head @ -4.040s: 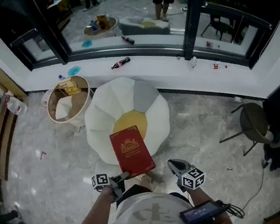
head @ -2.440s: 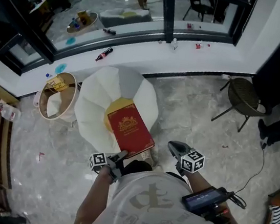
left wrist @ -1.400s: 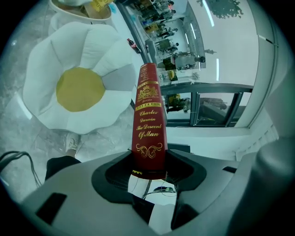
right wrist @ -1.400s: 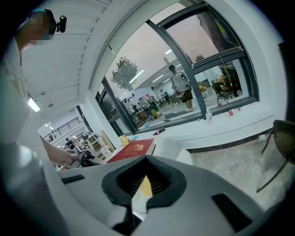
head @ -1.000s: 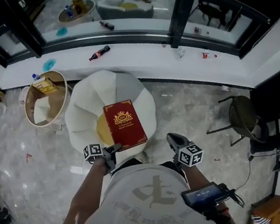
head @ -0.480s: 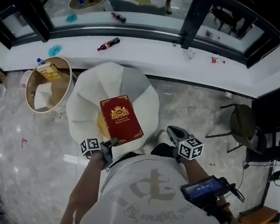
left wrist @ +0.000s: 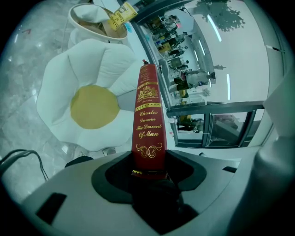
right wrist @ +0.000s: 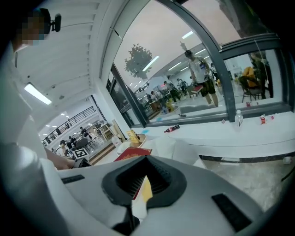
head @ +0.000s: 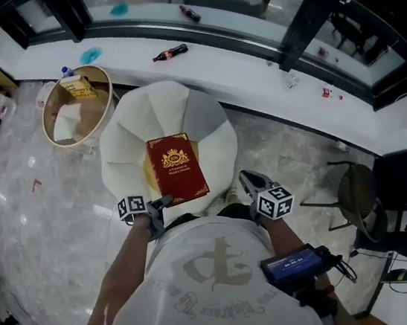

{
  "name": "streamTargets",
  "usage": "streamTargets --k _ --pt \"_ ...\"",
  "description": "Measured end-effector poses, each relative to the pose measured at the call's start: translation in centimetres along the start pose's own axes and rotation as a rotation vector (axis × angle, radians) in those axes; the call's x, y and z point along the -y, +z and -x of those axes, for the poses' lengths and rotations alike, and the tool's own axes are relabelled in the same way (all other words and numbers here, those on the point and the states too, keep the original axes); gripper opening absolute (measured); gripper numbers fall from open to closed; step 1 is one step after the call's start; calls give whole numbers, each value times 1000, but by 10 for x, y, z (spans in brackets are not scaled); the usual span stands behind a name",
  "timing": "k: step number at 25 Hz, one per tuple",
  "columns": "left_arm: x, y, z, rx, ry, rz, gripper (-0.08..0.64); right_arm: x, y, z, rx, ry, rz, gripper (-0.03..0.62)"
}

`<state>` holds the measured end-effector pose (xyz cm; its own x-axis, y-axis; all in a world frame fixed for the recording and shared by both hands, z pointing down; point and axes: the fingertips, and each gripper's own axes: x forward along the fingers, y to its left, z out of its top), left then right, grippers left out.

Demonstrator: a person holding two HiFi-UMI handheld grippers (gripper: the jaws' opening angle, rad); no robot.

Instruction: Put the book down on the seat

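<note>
The red hardback book with gold tooling (head: pixel 177 165) has travelled from the near rim of the white petal-shaped cushioned seat (head: pixel 134 135) to a spot over its round yellow centre, its cover facing up. The spine, seen in the left gripper view, reads "Charles Darwin" and "The Descent Of Man" in gold script, under a gold crest and above a gold scroll. The cover carries a larger gold crest; the small print beneath it is too fine to read.

The left gripper (left wrist: pixel 148 172) pinches the book at the foot of the spine, one jaw pressed on each cover. The book juts out from it above the seat, and the yellow centre shows uncovered beside it in that view, so it is not yet lying flat.

The right gripper (head: pixel 245 178) hangs just beside the seat's right edge, its jaws drawn almost together with only a thin slit between them and nothing held.
</note>
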<state>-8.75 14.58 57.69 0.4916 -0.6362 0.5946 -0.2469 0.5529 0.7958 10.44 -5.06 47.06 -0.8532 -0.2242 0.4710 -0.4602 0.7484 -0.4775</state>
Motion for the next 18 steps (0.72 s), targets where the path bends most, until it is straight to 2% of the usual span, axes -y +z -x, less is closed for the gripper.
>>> streamTargets --k 6,18 --pt "2 0 -21 14 43 46 232 23 9 -20 -63 53 -2 14" --pt "1 -1 -64 0 201 63 232 73 11 -49 -189 144 -14 14"
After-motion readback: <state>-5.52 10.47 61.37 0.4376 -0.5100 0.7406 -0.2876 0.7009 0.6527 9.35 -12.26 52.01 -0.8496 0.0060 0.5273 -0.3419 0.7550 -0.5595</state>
